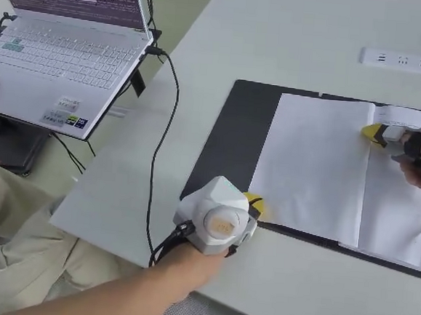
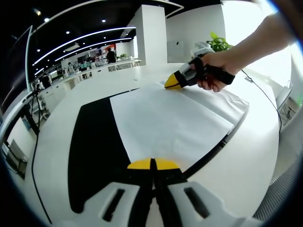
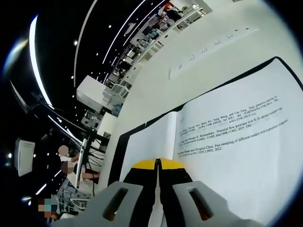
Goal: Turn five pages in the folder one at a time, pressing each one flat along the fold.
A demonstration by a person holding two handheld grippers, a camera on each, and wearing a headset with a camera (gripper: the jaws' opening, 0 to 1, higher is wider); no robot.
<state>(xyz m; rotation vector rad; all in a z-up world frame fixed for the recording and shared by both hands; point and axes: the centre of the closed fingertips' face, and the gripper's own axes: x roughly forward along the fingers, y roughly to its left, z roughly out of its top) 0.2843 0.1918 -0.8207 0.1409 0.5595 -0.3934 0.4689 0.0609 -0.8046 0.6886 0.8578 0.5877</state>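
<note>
Folder lies open on the white table, towards its right edge, black cover showing on the left side. It holds white sheets: a blank turned page lying left of the fold, and a printed page on the right w/ a few lines of text near its far edge.

Right gripper sits at the far end of the fold, yellow tips pinched together w/ nothing between them, touching paper right on the crease. The fold's long axis runs from the folder's far edge to its near edge, so from this claw the rest of the crease lies straight back towards the person. I'd guess a pressing stroke would go that way. This hand is also the closer one to the unturned stack.

Left gripper is at the near left corner of the blank page, jaws closed, empty, tips on or at the sheet's edge. Probably pinning it; can't tell how hard.

A laptop stands off the table's left side, and a power strip lies near the far edge.
</note>
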